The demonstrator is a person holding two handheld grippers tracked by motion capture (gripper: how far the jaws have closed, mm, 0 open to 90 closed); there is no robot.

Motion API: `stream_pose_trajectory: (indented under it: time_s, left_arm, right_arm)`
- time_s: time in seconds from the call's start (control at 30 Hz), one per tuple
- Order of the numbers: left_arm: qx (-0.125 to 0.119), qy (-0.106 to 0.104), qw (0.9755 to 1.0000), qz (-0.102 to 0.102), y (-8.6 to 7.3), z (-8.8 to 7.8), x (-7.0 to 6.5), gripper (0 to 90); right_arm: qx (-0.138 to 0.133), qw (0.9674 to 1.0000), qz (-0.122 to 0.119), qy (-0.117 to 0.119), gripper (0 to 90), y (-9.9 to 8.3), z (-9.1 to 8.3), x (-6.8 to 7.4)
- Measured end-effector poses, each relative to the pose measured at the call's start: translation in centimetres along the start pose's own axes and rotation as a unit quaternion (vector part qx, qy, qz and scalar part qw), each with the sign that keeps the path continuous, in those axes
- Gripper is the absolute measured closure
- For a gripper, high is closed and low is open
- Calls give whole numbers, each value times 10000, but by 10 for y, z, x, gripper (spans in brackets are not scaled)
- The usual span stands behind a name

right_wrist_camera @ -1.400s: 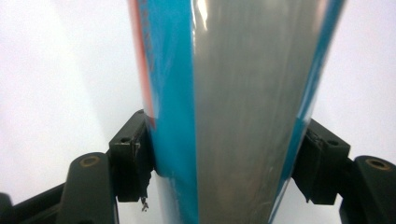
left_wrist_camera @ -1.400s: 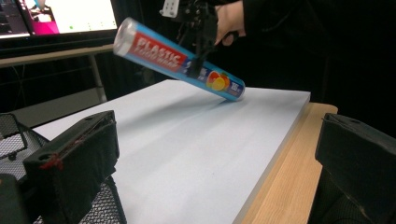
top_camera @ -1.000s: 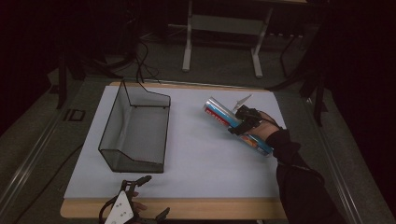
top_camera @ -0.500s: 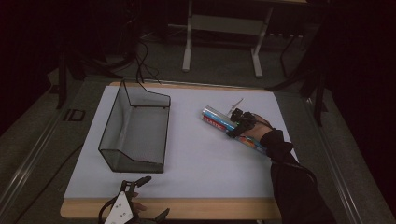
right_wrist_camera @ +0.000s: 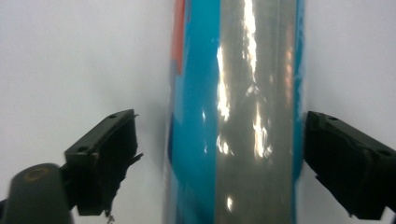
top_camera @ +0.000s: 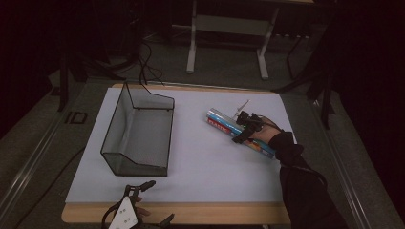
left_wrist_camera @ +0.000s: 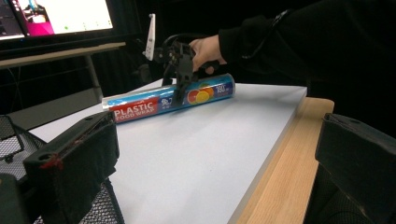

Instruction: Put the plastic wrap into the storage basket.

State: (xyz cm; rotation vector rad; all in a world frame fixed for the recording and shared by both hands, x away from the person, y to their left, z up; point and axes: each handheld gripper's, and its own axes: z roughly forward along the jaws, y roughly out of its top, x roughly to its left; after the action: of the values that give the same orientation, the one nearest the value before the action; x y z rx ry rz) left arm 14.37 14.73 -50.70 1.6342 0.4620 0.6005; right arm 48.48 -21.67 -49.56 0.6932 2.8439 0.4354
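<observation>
Both jaws of the right tool (right_wrist_camera: 219,163) straddle the wrap roll (right_wrist_camera: 233,112), wide apart.

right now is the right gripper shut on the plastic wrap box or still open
Open. In the right gripper view the right gripper straddles the plastic food wrap box, with a gap showing at the left jaw; the right one sits close.

The roll of wrap (left_wrist_camera: 170,99) lying toward the right edge of the tabletop (left_wrist_camera: 196,158) carries white lettering on a red panel: "PLASTIC" with "FOOD WRAP" beneath it. Near its other end "100" can be read; smaller print beside it is too blurred to make out.
</observation>
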Motion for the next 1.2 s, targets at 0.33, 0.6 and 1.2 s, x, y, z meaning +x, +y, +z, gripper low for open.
stream_pose_trajectory:
  time_s: [0.33, 0.6, 1.2]
  left_arm:
    - [3, -1, 10000, 51, 1, 0, -1, 2]
    - [-60, 46, 9999, 98, 3, -2, -3, 2]
    - [-65, -11, 10000, 39, 2, -3, -2, 2]
  right_arm:
    - [660, 9949, -417, -632, 188, 10, -30, 4]
    - [772, 9964, -175, -313, 190, 17, -39, 2]
    - [757, 9970, 134, 81, 108, 24, 3, -14]
